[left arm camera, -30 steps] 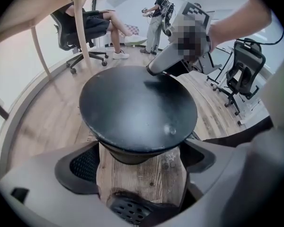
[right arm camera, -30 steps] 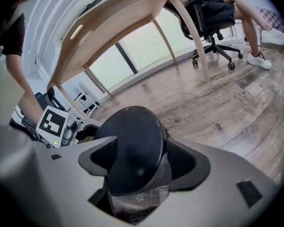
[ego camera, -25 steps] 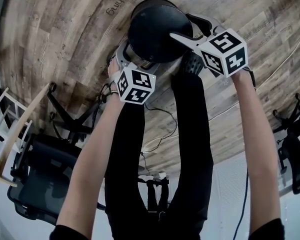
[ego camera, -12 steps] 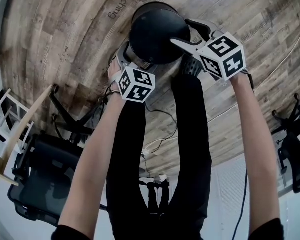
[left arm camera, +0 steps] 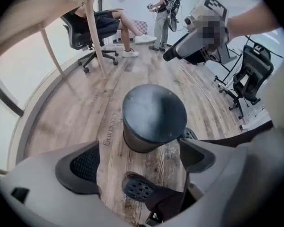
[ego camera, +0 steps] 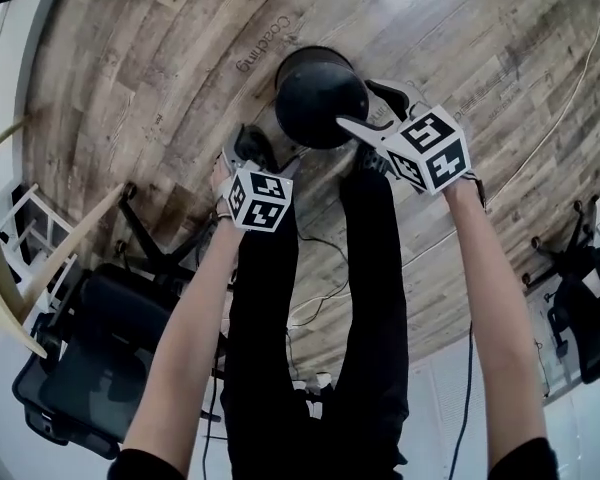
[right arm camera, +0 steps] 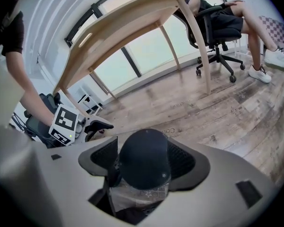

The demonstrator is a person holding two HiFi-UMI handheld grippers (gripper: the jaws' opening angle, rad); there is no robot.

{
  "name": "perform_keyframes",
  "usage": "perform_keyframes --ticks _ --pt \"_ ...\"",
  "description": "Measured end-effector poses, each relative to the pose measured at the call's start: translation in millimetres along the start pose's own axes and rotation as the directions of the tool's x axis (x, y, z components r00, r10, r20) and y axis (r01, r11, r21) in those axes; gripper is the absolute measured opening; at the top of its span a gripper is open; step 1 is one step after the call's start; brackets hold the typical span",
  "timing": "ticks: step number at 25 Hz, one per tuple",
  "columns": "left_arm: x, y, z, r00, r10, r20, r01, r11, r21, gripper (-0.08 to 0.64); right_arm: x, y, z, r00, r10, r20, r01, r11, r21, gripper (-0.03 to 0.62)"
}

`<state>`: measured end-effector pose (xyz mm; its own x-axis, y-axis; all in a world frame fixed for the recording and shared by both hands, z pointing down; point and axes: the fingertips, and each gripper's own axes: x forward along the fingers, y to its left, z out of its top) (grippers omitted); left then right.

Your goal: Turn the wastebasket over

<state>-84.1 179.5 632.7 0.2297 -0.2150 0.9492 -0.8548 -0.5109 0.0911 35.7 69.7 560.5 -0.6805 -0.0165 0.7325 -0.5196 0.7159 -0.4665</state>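
Standing over a plank floor (ego camera: 160,78), a person holds two hand-held claws above a black wastebasket (ego camera: 320,100) that sits mouth-down, its closed base facing up. At far left, an office chair (ego camera: 80,368) and the slanted legs of a wooden table (ego camera: 70,253) crowd the floor's curved window edge. Next comes the left gripper (left arm camera: 139,157), pointed steeply down with its jaws apart and nothing between them but the floor and the person's shoe (left arm camera: 139,189). The basket stands ahead of it, well clear of both pads.

The basket itself rests out in the open middle of the floor, just beyond the person's feet and beside printed lettering (ego camera: 265,40) on the boards. The right gripper (right arm camera: 142,161) hangs above it with jaws spread wide. Its own camera frames the basket between the pads, yet the left gripper's camera shows that claw up in the air, apart from the basket, so it appears to grip nothing.

With the base already uppermost, the turn-over looks complete, and the wide-open jaws fit a release rather than a hold. Bare boards ring the basket on every side, leaving free room to draw both arms back. A loose cable (ego camera: 325,283) trails behind the person's legs, and more chairs (ego camera: 585,318) line the right edge of the floor, both well apart from the basket.
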Motion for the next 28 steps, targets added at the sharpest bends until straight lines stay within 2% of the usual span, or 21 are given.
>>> perform_keyframes --ticks 7,14,15,17,23,28 --pt "-76 6 75 0.989 0.008 0.145 0.002 0.997 -0.073 0.555 -56 32 54 1.0 -0.017 0.015 0.018 0.997 -0.078 0.334" --pt "-152 -1 148 0.961 0.0 0.276 0.027 0.995 -0.093 0.555 -117 59 102 0.997 -0.025 0.069 0.034 0.991 -0.13 0.331" --pt "-164 -1 156 0.956 -0.002 0.295 0.03 0.995 -0.091 0.555 -126 63 109 0.996 -0.037 0.082 0.048 0.989 -0.137 0.313" --pt "-189 0 169 0.945 -0.005 0.326 0.035 0.996 -0.084 0.555 -144 72 123 0.992 -0.063 0.112 0.079 0.987 -0.143 0.216" --pt "-271 6 196 0.922 -0.015 0.387 0.038 0.998 -0.051 0.554 -199 117 165 0.97 -0.102 0.22 0.123 0.989 -0.082 0.188" --pt "-327 18 226 0.891 -0.015 0.454 0.041 0.998 -0.047 0.552 -241 142 202 0.936 -0.156 0.316 0.175 0.984 -0.033 0.092"
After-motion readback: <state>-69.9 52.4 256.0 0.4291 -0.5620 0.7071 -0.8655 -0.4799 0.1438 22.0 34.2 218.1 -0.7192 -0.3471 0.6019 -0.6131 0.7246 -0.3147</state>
